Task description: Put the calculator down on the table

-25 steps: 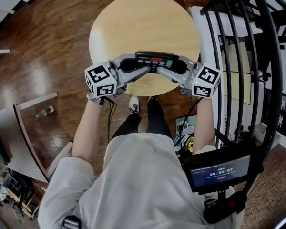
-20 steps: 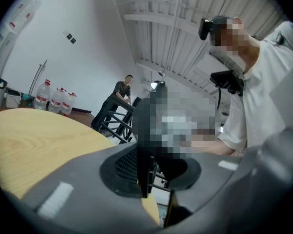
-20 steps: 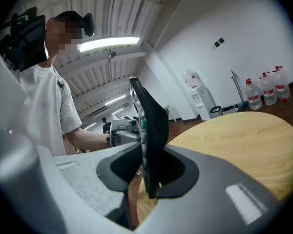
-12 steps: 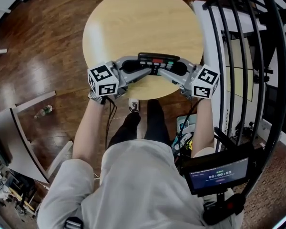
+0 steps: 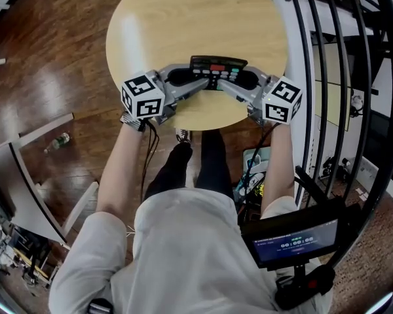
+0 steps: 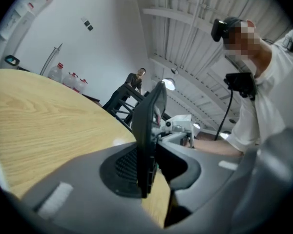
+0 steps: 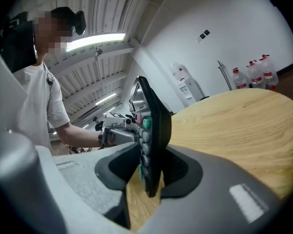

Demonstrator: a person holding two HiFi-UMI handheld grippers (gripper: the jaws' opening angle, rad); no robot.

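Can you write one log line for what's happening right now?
calculator: over table, keys up | left gripper: gripping it | right gripper: jaws opening around it

Your left tool grips the calculator, which stands upright and edge-on between its jaws over the pale wooden bench. Whether its lower edge touches the wood cannot be told. By the far wall stand water bottles.

Setting: indoor lab or workshop hall, loft type. Evidence: exposed ceiling beams with a strip light, white wall, dark wood floor, black metal railing, water bottles near a dispenser, one round counter, timer screen, loose cables.
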